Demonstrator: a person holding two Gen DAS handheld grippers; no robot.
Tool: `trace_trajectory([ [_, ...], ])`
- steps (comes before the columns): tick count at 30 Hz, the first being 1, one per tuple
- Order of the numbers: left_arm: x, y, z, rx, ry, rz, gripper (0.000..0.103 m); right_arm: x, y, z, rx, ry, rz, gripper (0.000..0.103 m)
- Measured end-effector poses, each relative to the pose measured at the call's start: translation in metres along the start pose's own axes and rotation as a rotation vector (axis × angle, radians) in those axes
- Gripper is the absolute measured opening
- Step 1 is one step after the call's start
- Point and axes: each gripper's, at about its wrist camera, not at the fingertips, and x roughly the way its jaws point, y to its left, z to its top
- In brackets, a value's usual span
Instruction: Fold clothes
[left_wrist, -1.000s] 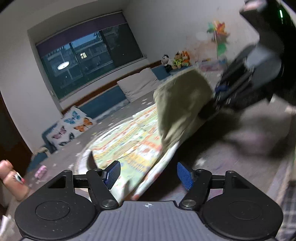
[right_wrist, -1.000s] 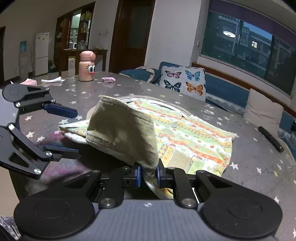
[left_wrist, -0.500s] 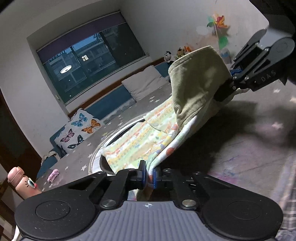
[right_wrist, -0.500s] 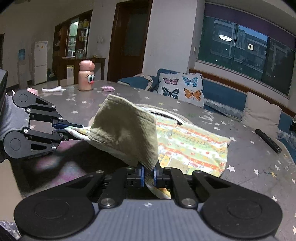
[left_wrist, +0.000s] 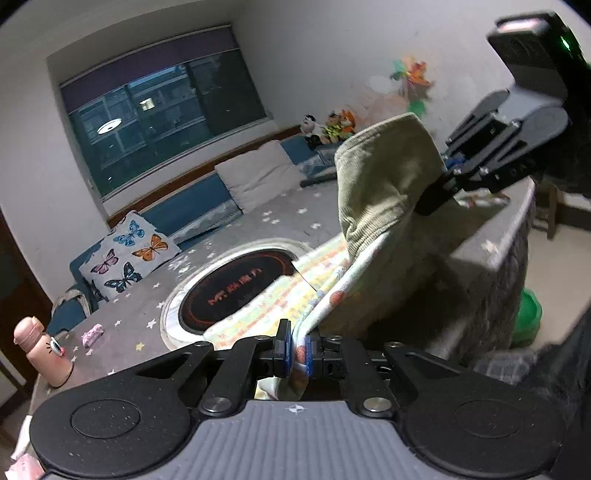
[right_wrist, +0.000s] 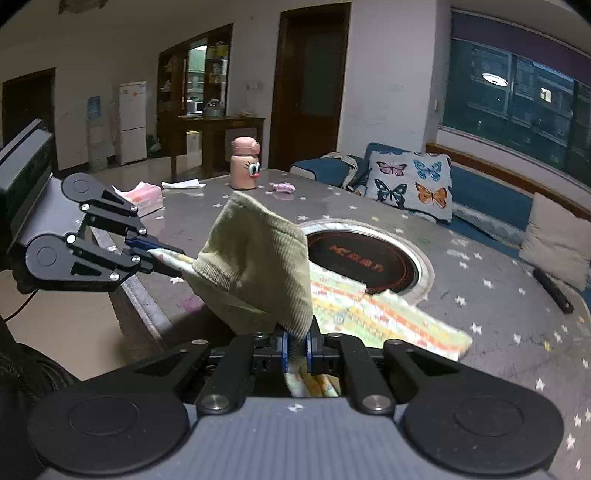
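A small garment (left_wrist: 384, 184) (right_wrist: 258, 258), olive corduroy outside with a bright patterned lining (right_wrist: 369, 314), hangs lifted above the near edge of the grey starred table (right_wrist: 480, 288). My left gripper (left_wrist: 296, 349) is shut on a patterned edge of it; in the right wrist view the left gripper (right_wrist: 168, 256) pinches that edge at the left. My right gripper (right_wrist: 296, 349) is shut on the olive edge, and the right gripper (left_wrist: 443, 184) shows at upper right in the left wrist view. The garment's far part still trails on the table.
A round black cooktop (right_wrist: 362, 258) is set in the table's middle. A pink bottle (right_wrist: 244, 162), a tissue pack (right_wrist: 142, 197) and a small pink wrapper (right_wrist: 283, 187) sit at the far side. A black remote (right_wrist: 552, 290) lies right. A butterfly cushion (right_wrist: 413, 184) rests on the blue bench.
My left gripper closed on the garment's patterned edge. Both grippers then rose and pulled back toward the table's near edge, lifting the garment off the cooktop, which now shows.
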Motion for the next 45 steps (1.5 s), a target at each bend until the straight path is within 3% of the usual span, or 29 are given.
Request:
trace_trajectory([
  [8,0.061,0.051,0.024,-0.120,0.017,-0.005,0.009,0.054,-0.045,0.045,-0.006,0.016,-0.019,0.008],
  [13,0.122,0.083,0.024,-0.240,0.115,-0.018,0.009,0.118,-0.081,0.057,0.006,0.082,-0.039,0.008],
  [18,0.169,0.093,0.010,-0.315,0.193,0.019,0.013,0.177,-0.099,0.046,0.080,0.137,-0.073,0.011],
  [21,0.182,0.096,0.001,-0.346,0.218,0.045,0.018,0.199,-0.109,0.027,0.149,0.145,-0.116,0.021],
  [26,0.182,0.098,-0.007,-0.346,0.231,0.103,0.030,0.183,-0.122,0.007,0.247,0.085,-0.221,0.023],
  [29,0.185,0.102,-0.008,-0.363,0.237,0.131,0.043,0.162,-0.119,-0.004,0.284,0.049,-0.217,0.023],
  [33,0.188,0.105,-0.011,-0.385,0.250,0.163,0.053,0.153,-0.110,-0.022,0.316,0.071,-0.188,0.023],
  [36,0.189,0.106,-0.012,-0.393,0.255,0.183,0.060,0.156,-0.122,-0.039,0.372,0.098,-0.231,0.023],
  [38,0.188,0.107,-0.012,-0.393,0.258,0.204,0.069,0.156,-0.132,-0.049,0.421,0.095,-0.243,0.014],
  [42,0.185,0.109,-0.010,-0.405,0.250,0.219,0.079,0.145,-0.141,-0.049,0.467,0.087,-0.314,0.018],
  [43,0.184,0.109,-0.008,-0.410,0.243,0.222,0.085,0.142,-0.143,-0.047,0.467,0.082,-0.316,0.018],
  [45,0.181,0.106,-0.003,-0.413,0.221,0.225,0.088,0.144,-0.140,-0.040,0.450,0.066,-0.296,0.018],
])
